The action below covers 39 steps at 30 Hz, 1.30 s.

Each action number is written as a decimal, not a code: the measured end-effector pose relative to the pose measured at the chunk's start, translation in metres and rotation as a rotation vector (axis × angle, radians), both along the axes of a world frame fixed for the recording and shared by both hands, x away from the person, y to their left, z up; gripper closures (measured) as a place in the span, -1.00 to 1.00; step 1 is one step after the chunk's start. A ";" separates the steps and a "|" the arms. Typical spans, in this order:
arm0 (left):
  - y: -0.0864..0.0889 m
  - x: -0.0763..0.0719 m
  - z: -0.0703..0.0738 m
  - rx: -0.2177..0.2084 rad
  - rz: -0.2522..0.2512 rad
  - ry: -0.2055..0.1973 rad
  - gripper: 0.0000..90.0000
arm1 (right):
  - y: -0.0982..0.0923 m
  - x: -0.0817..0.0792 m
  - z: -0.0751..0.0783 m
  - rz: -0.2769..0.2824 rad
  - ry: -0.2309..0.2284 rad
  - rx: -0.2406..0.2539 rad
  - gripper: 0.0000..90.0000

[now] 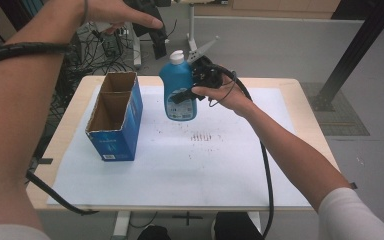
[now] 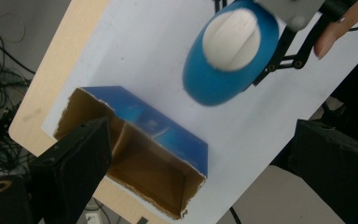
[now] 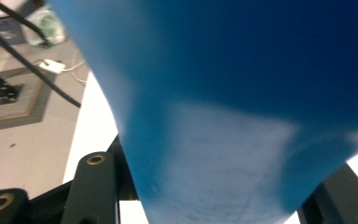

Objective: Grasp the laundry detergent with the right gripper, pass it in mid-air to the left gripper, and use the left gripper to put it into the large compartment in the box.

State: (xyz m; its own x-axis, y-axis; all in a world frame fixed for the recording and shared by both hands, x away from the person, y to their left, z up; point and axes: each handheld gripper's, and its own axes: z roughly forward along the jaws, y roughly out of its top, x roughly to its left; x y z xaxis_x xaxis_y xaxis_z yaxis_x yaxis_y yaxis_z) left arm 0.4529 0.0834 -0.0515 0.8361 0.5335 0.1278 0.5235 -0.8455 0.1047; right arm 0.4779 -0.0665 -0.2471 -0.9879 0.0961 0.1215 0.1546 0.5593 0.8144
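Right gripper [image 1: 192, 94] has its fingers clenched on the blue plastic bottle with a white cap [image 1: 178, 87], gripping it at the body; the bottle is upright and lifted clear of the white sheet covering the wooden table [image 1: 230, 165]. In the right gripper view the bottle's blue wall [image 3: 242, 116] sits tight between the black fingers [image 3: 93, 186].

Left gripper [image 1: 155, 37] is raised over the far edge of the table, well apart from the bottle; in the left gripper view its fingers [image 2: 74, 163] stand released with nothing between them, looking down on the open blue cardboard box with a brown inside and a divider [image 2: 140, 154].

Progress, as a judgement: pick-up done, bottle in the air to the right of the box [image 1: 116, 117], near it but not above it. Both compartments look empty. Left to do: carry it over an open compartment, lower it in, release.
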 end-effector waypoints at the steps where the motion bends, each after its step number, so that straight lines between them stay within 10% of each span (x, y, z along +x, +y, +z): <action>1: 0.000 -0.002 -0.002 0.003 -0.012 0.004 -0.86 | 0.005 -0.001 -0.002 0.021 0.000 0.003 -0.02; 13: -0.009 -0.021 -0.043 0.065 -0.091 0.057 -0.88 | 0.025 -0.019 -0.016 0.103 -0.024 0.020 -0.02; 39: -0.032 -0.032 -0.072 0.105 -0.173 0.137 -0.89 | 0.020 -0.047 -0.013 0.163 -0.080 0.064 -0.03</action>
State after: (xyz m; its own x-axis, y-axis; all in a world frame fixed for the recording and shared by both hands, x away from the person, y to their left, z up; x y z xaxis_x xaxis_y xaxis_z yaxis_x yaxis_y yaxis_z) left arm 0.4211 0.0516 -0.1233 0.9272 0.3706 0.0542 0.3732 -0.9263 -0.0508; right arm 0.4304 -0.0466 -0.2602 -0.9965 -0.0715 0.0428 -0.0004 0.5182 0.8553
